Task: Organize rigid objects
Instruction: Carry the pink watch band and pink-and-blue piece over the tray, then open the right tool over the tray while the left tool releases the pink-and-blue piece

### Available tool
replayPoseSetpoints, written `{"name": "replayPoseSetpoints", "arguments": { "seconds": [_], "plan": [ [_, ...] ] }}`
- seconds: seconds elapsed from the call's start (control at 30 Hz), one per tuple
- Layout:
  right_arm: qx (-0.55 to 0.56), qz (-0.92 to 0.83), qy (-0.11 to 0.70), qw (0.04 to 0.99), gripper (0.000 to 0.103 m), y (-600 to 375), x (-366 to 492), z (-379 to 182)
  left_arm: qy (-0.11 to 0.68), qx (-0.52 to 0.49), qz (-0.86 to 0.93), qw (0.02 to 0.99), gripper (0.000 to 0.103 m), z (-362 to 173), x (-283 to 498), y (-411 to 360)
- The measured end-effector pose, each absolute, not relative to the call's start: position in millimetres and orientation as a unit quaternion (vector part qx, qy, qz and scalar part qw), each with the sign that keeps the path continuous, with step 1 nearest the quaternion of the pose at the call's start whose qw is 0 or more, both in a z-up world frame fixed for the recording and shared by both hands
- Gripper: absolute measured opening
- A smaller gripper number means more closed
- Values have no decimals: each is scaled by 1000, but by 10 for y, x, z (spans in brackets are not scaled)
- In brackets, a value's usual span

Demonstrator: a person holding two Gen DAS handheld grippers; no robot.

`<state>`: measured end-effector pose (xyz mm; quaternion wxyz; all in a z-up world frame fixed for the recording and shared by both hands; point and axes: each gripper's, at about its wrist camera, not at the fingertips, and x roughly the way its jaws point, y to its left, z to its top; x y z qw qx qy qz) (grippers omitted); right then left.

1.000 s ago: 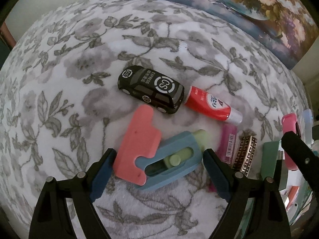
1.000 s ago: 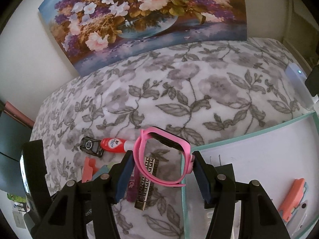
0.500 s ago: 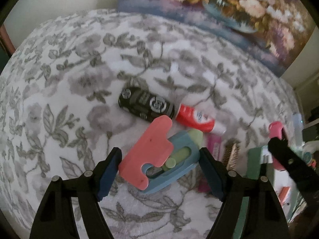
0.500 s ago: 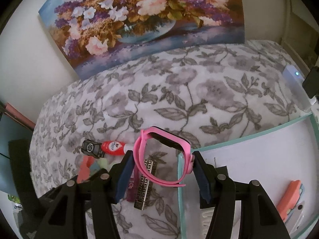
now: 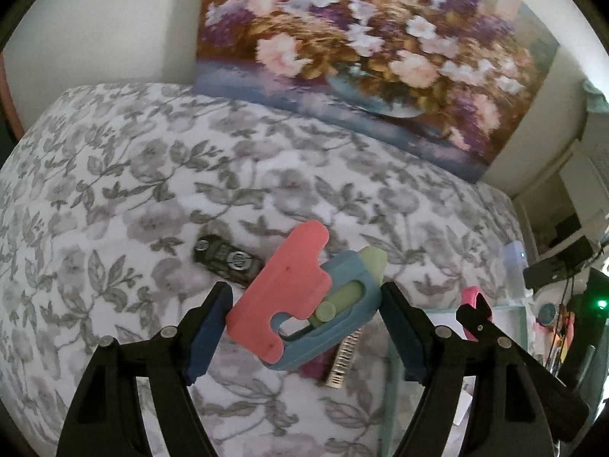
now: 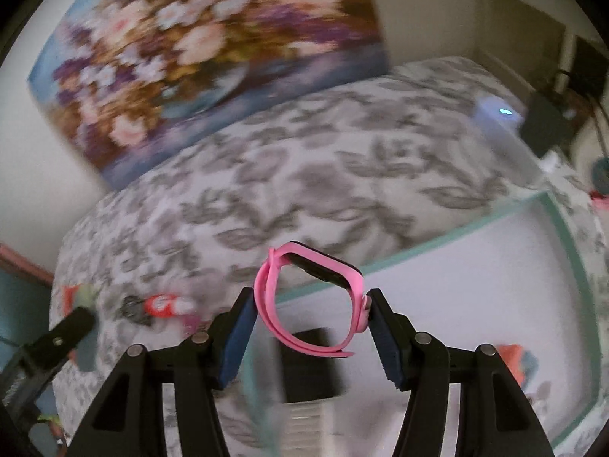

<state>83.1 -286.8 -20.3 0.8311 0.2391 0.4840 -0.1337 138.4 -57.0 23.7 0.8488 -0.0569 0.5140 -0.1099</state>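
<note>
My left gripper (image 5: pixel 304 304) is shut on a pink-and-blue plastic tool (image 5: pixel 289 285) with a pale green part, held tilted above the flowered bedspread (image 5: pixel 133 190). Below it lie a black toy car (image 5: pixel 224 259), a gold patterned bar (image 5: pixel 344 358) and a magenta item (image 5: pixel 316 367). My right gripper (image 6: pixel 310 304) is shut on a pink watch (image 6: pixel 266 297), its loop squeezed between the pads, above the near left corner of a white tray with a teal rim (image 6: pixel 437 236). The car (image 6: pixel 133 306) and a red glue tube (image 6: pixel 163 302) show blurred at the left.
A black block (image 6: pixel 312 365) and an orange item (image 6: pixel 514 361) lie in the tray. A flower painting (image 5: pixel 361 57) leans on the wall behind the bed. A white device with a lit dot (image 6: pixel 498 114) and dark electronics stand at the far right.
My left gripper has risen with the pink-and-blue tool, lifting it off the bedspread. My right gripper has carried the watch to the right, from over the bedspread to over the tray.
</note>
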Motion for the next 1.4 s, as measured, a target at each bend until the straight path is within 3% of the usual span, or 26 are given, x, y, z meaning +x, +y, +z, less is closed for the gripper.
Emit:
{"name": "replayPoseSetpoints", "arguments": {
  "seconds": [0.6,1.2,1.33,1.4],
  "plan": [
    [280,-257,485,787,62,-3945,300,-374,552,20,-232,801,80,-56,890,-1996],
    [299,-249,498,775,63,-3972,259,-505,575,62,-235,781,80,-304,781,-2267],
    [299,-251,497,775,75,-3974,256,-488,583,57,-240,774,80,-330,780,-2270],
    [300,-251,495,776,76,-3981,257,-482,583,57,-240,774,80,-321,782,-2267]
  ]
}}
